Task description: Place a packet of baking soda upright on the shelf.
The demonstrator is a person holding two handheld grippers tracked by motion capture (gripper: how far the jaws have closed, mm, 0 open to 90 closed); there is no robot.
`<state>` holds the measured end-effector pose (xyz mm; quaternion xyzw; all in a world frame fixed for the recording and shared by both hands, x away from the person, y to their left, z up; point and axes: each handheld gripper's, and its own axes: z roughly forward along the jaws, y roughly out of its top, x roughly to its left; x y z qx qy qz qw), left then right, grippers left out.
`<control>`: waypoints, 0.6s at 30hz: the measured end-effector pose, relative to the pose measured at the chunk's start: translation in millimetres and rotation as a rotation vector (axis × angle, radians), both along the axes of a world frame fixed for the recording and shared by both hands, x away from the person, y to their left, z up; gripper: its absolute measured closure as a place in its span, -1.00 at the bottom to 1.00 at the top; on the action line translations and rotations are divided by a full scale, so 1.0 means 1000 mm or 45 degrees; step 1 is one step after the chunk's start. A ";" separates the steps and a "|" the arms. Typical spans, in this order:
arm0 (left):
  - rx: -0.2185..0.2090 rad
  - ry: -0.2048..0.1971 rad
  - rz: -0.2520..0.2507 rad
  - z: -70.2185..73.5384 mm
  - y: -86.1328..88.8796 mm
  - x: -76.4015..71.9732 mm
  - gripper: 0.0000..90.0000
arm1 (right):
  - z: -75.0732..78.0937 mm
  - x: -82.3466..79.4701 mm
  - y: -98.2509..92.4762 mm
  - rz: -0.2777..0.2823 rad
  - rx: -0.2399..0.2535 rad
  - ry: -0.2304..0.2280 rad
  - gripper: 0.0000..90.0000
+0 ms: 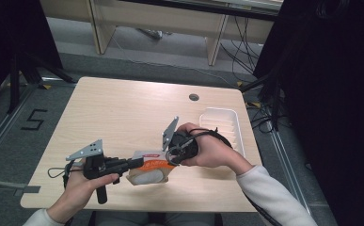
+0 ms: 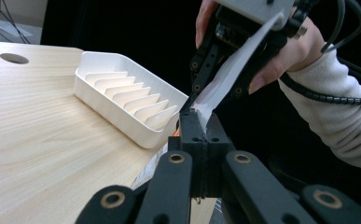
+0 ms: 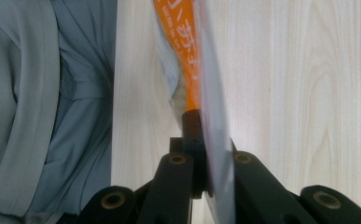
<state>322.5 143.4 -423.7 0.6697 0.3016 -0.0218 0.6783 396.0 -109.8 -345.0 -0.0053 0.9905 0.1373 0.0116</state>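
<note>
Pale wood-grain laminate covers the table [image 1: 123, 113], a small desk with rounded corners and a round cable hole [image 1: 193, 97] near its far edge. Grey carpet floor surrounds it, with a "5" marked in black tape [image 1: 34, 119] to the left, light-coloured furniture legs at the far side, and loose black cables trailing on the floor at the far right beside a dark curtain.

On the right part of the table, toward the far side, lies a white ribbed tray [image 1: 221, 123]; the left gripper view shows its row of slanted fins inside.

Near the front edge, just right of centre, a flat packet with orange print [image 1: 152, 168] is held between both tools. The left gripper [image 1: 133, 163], gripped by the person's left hand [image 1: 83, 186] at the near left, reaches rightward and has its jaws clamped together on the packet's left edge. The right gripper [image 1: 172, 157], in the right hand [image 1: 212, 149], comes in from above the packet's right end; in its own view its jaws are pinched tight on the packet's thin edge, orange film and a white panel running upward from them. A pale sleeve covers the right forearm.
</note>
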 end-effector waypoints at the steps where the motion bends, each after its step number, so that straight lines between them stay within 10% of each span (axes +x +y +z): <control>1: 0.000 0.000 0.000 0.000 0.000 0.000 0.99 | 0.002 -0.001 0.000 -0.023 -0.012 0.004 1.00; 10: 0.047 -0.081 -0.002 -0.006 -0.003 0.000 0.82 | 0.023 0.002 0.001 0.000 -0.043 -0.020 1.00; 18: 0.135 -0.172 0.023 -0.008 0.002 -0.002 0.21 | 0.032 0.007 0.000 -0.051 -0.093 -0.066 1.00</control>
